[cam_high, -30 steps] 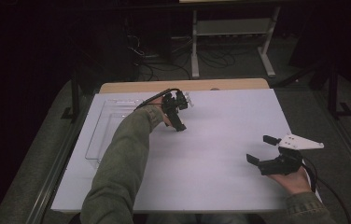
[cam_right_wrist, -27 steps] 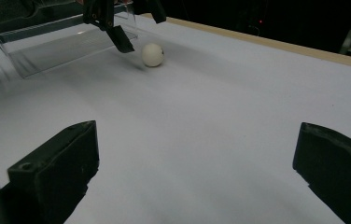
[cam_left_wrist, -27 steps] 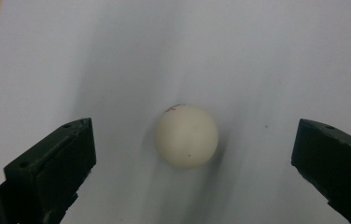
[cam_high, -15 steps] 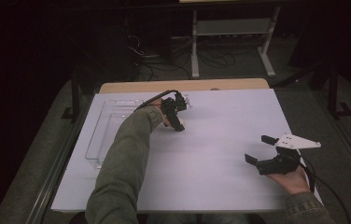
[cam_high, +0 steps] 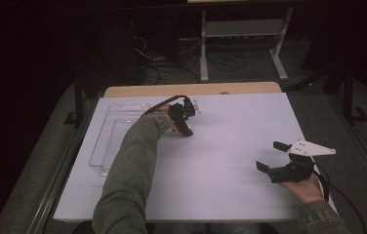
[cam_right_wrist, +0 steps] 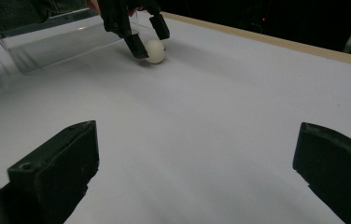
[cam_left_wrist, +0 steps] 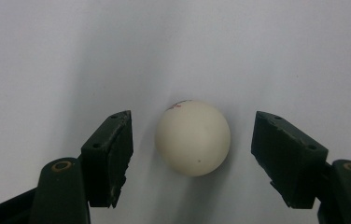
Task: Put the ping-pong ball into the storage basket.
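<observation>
Left tongs (cam_left_wrist: 192, 158) wide, straddling ball (cam_left_wrist: 193, 138), untouched.

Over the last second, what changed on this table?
Very little. The right gripper drifted slightly toward the person, open and off the surface throughout. The left gripper stayed at the far side of the table, jaws open on either side of the ball. The clear tray stayed put.

Left black two-jaw gripper (cam_high: 187, 116) over white table sheet (cam_high: 230, 146); clear plastic rectangular tray (cam_high: 115, 136) just beside its forearm. Right black gripper (cam_high: 275, 157) jaws apart, well away.
</observation>
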